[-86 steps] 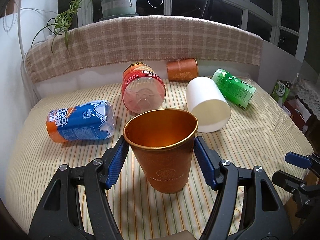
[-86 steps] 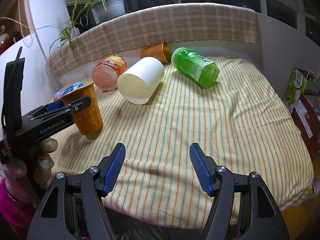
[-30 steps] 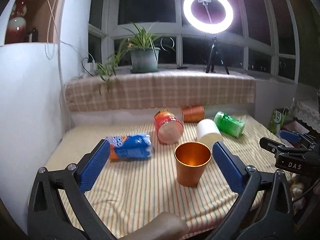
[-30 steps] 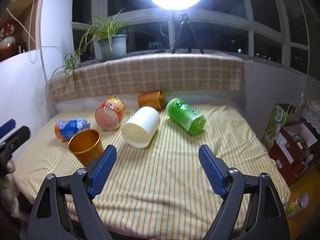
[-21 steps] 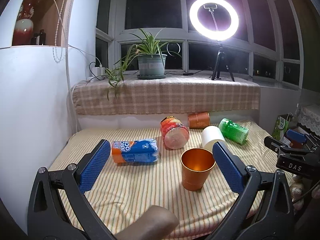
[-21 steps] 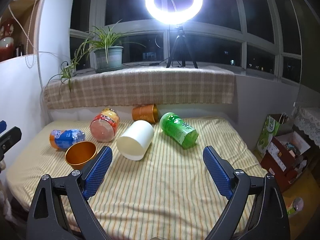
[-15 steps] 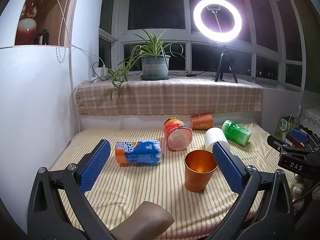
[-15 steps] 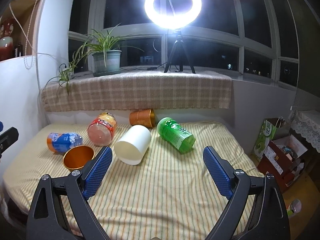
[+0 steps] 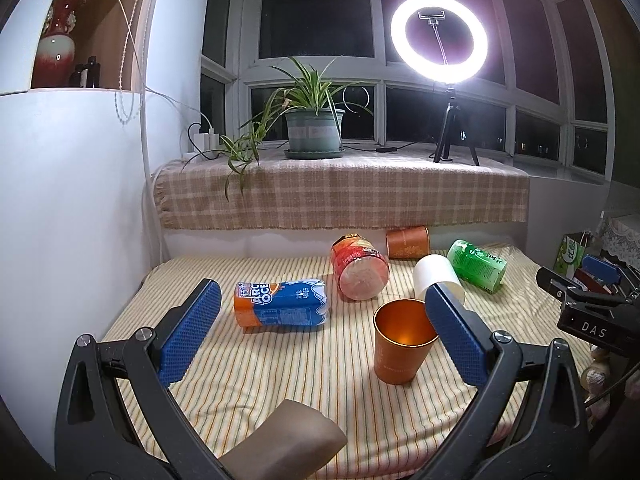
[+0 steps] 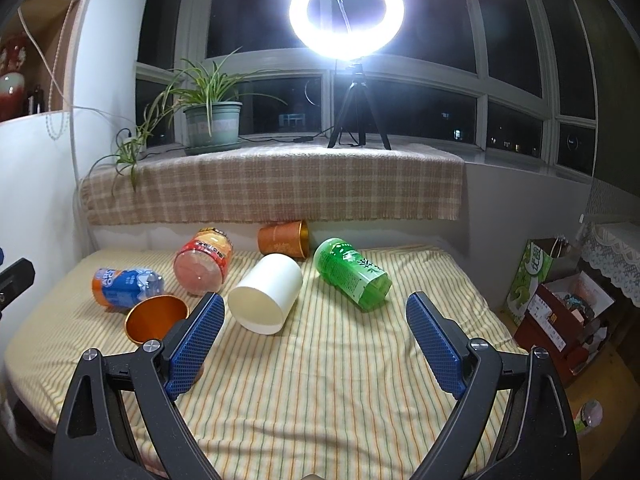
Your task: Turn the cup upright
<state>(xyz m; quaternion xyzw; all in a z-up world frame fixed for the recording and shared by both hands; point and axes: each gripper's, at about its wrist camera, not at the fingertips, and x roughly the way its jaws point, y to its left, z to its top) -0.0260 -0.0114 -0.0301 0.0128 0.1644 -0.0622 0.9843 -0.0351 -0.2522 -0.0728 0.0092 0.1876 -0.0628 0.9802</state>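
Note:
An orange metal cup (image 9: 402, 342) stands upright on the striped cloth, mouth up; in the right wrist view (image 10: 156, 318) it shows at the left, partly behind a finger. My left gripper (image 9: 320, 338) is open and empty, held back from the cup. My right gripper (image 10: 314, 344) is open and empty above the cloth's near part. A white cup (image 10: 266, 298) and a second orange cup (image 10: 284, 239) lie on their sides further back.
A blue-orange bottle (image 9: 280, 309), a red-labelled jar (image 9: 359, 272) and a green bottle (image 10: 352, 274) lie on their sides. A checked ledge (image 9: 340, 192) holds a potted plant (image 9: 314, 128) and a ring light (image 9: 439, 38). Boxes (image 10: 560, 300) stand on the floor to the right.
Both grippers have pulled back and up from the table, so the view widens. The orange cup stays upright where it was let go.

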